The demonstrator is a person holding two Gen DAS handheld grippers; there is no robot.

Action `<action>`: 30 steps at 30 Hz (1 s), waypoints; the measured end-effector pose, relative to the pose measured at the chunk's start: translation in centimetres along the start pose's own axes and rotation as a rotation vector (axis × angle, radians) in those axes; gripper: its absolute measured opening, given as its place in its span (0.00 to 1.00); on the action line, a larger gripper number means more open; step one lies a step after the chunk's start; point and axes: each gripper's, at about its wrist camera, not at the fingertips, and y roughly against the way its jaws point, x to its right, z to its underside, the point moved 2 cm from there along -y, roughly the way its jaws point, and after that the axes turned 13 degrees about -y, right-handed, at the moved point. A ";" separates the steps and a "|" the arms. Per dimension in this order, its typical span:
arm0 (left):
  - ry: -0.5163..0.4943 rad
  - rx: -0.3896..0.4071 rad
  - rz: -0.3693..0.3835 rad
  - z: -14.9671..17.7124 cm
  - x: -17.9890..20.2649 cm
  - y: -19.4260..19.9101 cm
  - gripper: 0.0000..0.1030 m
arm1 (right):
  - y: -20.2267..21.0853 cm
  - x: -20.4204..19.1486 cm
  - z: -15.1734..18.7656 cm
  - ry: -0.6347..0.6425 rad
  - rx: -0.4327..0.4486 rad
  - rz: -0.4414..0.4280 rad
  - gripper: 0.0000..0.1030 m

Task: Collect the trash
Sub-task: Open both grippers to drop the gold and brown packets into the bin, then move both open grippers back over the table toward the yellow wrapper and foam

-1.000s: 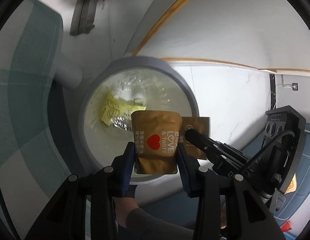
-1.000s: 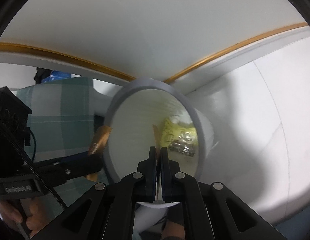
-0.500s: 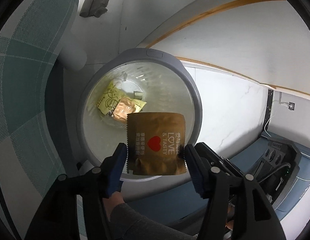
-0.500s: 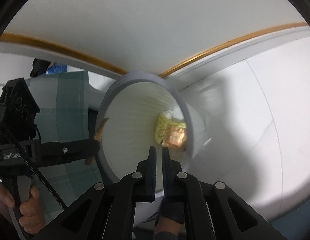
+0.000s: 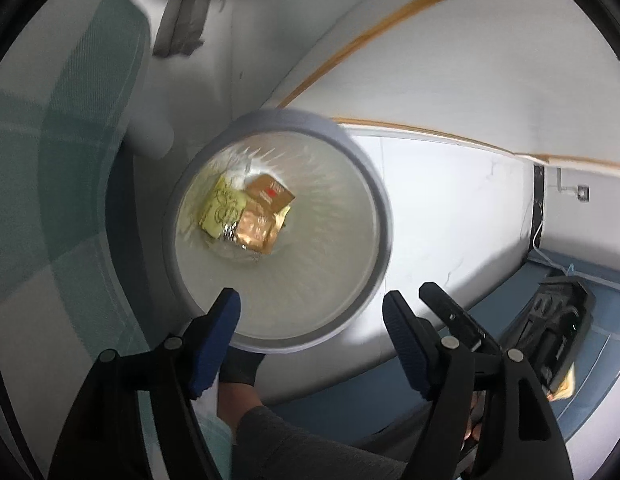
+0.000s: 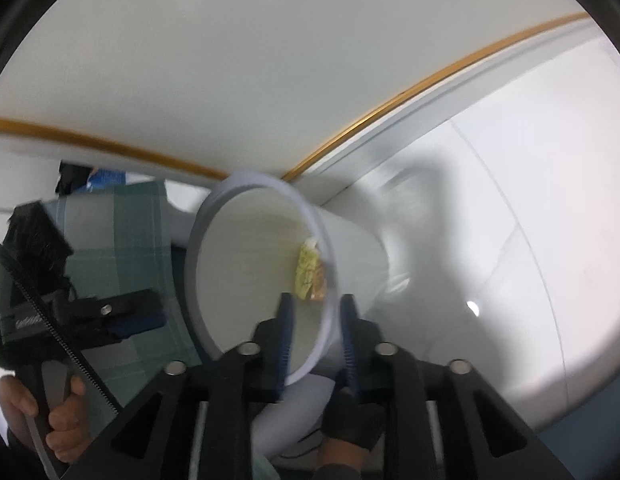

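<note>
A round white trash bin [image 5: 374, 216] with a grey rim stands on the pale floor. In its bottom lie a yellow wrapper [image 5: 222, 212], a shiny gold wrapper [image 5: 256, 230] and a brown sachet [image 5: 270, 194]. My left gripper [image 5: 312, 310] is open and empty above the bin's near rim. In the right wrist view the bin [image 6: 350, 240] is seen from the side, with the wrappers [image 6: 310, 276] inside. My right gripper [image 6: 316, 320] is open, its jaws on either side of the bin's rim. The left gripper [image 6: 130, 320] shows at the left there.
A green checked cloth [image 5: 50, 160] hangs at the left of the bin. White walls with a gold trim line [image 5: 390, 28] stand behind it. The right gripper's body [image 5: 558, 320] is at lower right, over blue flooring [image 5: 390, 380].
My left gripper opened and the brown sachet dropped into the bin. My right gripper went from shut to open and now straddles the bin's rim. A gold wrapper also landed in the bin.
</note>
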 end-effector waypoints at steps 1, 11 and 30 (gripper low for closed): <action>-0.021 0.014 -0.007 0.1 0.4 0.6 0.68 | 0.4 0.6 0.0 -0.020 0.013 0.000 0.27; -0.232 0.232 -0.107 1.9 3.6 7.4 0.68 | 7.3 3.8 -1.7 -0.112 0.256 0.053 0.29; -0.249 0.669 -0.236 10.3 0.6 22.9 0.68 | 25.1 -14.2 4.2 0.334 0.647 -0.131 0.39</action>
